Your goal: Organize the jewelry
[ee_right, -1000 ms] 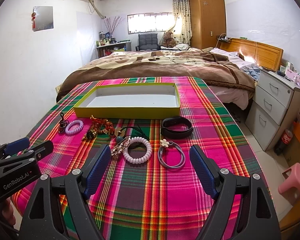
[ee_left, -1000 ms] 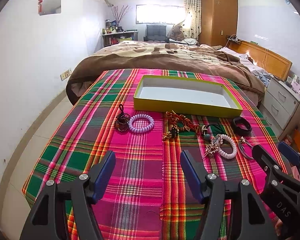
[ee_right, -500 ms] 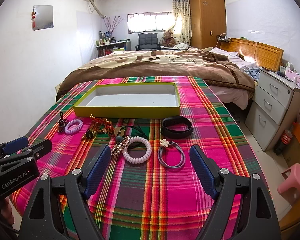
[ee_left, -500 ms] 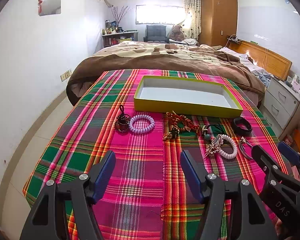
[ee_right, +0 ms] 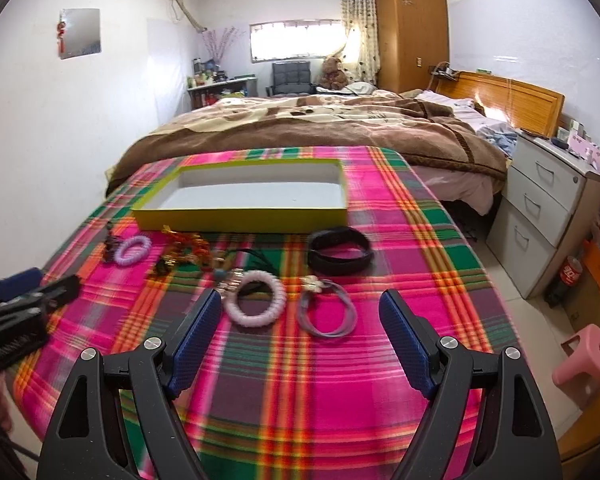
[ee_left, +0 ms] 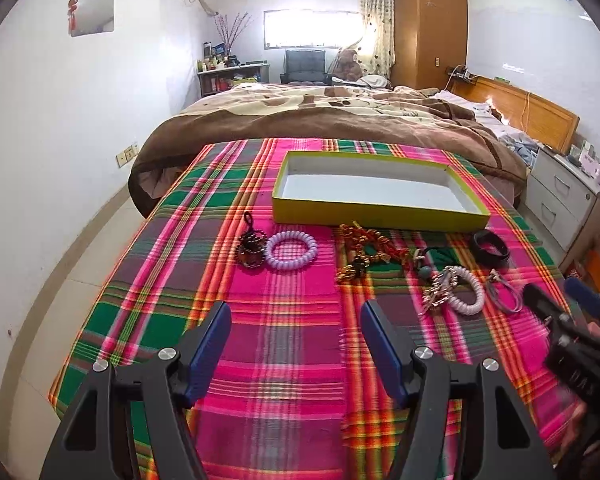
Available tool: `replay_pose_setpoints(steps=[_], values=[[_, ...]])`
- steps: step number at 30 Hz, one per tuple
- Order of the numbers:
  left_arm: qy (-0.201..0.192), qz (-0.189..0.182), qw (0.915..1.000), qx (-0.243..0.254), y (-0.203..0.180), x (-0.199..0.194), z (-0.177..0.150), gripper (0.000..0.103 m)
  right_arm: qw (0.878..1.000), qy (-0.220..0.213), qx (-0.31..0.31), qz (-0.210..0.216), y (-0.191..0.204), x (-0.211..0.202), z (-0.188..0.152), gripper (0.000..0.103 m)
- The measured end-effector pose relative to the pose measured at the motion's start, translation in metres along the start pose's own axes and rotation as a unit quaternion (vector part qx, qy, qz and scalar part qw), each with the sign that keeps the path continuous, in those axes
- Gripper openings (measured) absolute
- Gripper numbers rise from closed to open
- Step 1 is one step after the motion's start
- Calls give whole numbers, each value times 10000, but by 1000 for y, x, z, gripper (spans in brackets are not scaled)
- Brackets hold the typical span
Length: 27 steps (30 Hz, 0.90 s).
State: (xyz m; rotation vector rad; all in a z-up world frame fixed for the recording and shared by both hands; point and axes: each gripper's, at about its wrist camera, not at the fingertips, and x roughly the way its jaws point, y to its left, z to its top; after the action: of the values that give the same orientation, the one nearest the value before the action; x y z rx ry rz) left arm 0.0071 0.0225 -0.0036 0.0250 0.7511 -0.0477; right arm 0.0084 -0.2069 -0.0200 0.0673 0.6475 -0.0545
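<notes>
While nothing has yet gone into it, the yellow-walled tray (ee_right: 240, 220) sits empty at the far side of the plaid-covered counter (ee_right: 412, 240), its long near wall facing me; this is where I judge the jewelry belongs. Between that wall and my tools the pieces lie in a loose row. From my right: a black band (ee_right: 340, 250) just before the tray's near right corner; a grey hair tie with a small flower (ee_right: 327, 312) nearest my right hand-held gripper (ee_right: 302, 336); a pale pink coil bracelet (ee_right: 256, 299) just beside it, with a metal clip touching its left edge; a red-and-gold tangle (ee_left: 364, 252); a lilac coil bracelet (ee_left: 291, 250); and a dark beaded piece (ee_left: 252, 246) touching it at the far left.

My right hand-held gripper hangs above the cloth with jaws spread wide and nothing between them, roughly framing the pink coil and grey tie. My left hand-held gripper (ee_left: 296, 338) is likewise spread and empty, over bare cloth short of the lilac coil.

Step in hand, as I judge it: the first pick by the right tool. To do it well I should choose one piece only, centre the jaws across its rim, and come down until the pads meet the cloth, since the tie lies flat and thin. The pink coil is springy and should grip easily, but the clip may drag along.
</notes>
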Motion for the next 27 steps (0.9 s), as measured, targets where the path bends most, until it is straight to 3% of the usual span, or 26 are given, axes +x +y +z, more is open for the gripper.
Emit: replay_pose_setpoints(steps=[7, 15, 18, 23, 25, 27], values=[[527, -356, 9977, -250, 30, 25, 1, 66, 9989, 342, 59, -308, -33, 23, -4, 81], [628, -462, 9962, -387, 44, 42, 4, 66, 9975, 686, -164, 75, -35, 53, 2, 81], [817, -570, 9936, -535, 52, 53, 6, 66, 9953, 899, -149, 326, -34, 63, 7, 74], [783, -664, 9928, -618, 59, 61, 13, 66, 9945, 1010, -142, 239, -36, 72, 10, 71], [792, -607, 9928, -669, 63, 66, 17, 66, 9928, 1143, -220, 298, -33, 77, 9, 58], [784, -585, 9927, -703, 66, 70, 21, 66, 9918, 1210, -310, 275, -30, 79, 8, 57]])
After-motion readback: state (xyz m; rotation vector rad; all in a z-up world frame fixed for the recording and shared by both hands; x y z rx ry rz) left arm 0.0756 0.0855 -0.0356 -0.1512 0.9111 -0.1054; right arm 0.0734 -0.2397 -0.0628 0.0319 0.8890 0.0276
